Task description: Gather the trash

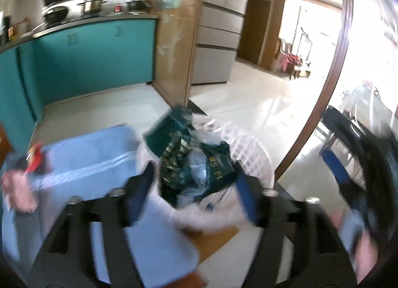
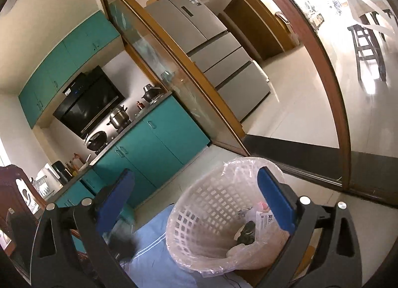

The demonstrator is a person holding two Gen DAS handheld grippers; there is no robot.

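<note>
Both grippers have black frames, silver screws and 2 flat blue fingers [image 2: 276, 201] each.

The waste basket [image 2: 206, 203] is white lattice plastic with a clear liner. Inside it lie dark green wrappers [image 1: 174, 148] with pale lettering, though blur makes the print hard to read. Both grippers' fingers [image 2: 276, 203] carry royal blue pads on black frames. The cloth [image 1: 82, 158] under the basket is light blue with a white stripe. The kitchen cabinets [image 2: 149, 139] are teal, the fridge [image 2: 211, 47] silver-grey, the range hood [image 2: 89, 104] glossy black, and the floor [image 1: 248, 104] off-white.
</note>
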